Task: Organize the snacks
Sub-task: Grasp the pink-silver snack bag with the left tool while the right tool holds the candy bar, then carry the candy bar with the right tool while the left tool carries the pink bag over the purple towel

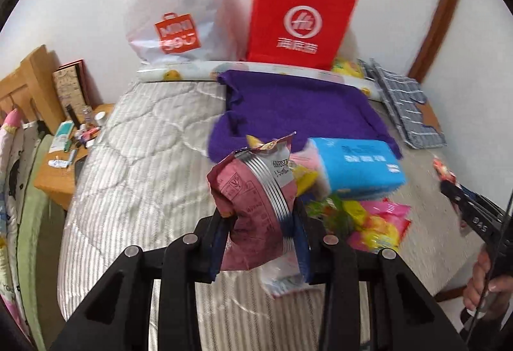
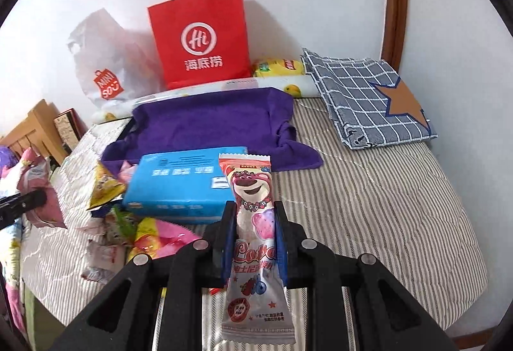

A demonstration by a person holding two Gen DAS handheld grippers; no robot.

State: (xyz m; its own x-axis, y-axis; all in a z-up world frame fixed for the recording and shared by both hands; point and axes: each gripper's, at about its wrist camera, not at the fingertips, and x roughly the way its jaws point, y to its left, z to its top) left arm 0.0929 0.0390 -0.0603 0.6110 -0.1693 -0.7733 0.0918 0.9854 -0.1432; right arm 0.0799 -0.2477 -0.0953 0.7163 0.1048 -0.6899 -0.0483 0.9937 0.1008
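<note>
Maroon snack packet point(image 1: 253, 206): clamped between left gripper point(image 1: 261, 242) jaws
Pink bear wrapper point(image 2: 255, 242): clamped between right gripper point(image 2: 255, 245) jaws
Blue box point(image 2: 179, 184): beyond both jaws, on bed point(image 2: 368, 206)

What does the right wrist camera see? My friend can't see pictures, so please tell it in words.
The right gripper is shut on a pink bear snack packet, held above a striped bed. Behind it lie a blue box and a purple cloth; a red bag stands against the wall. More snacks are piled to the left.
</note>
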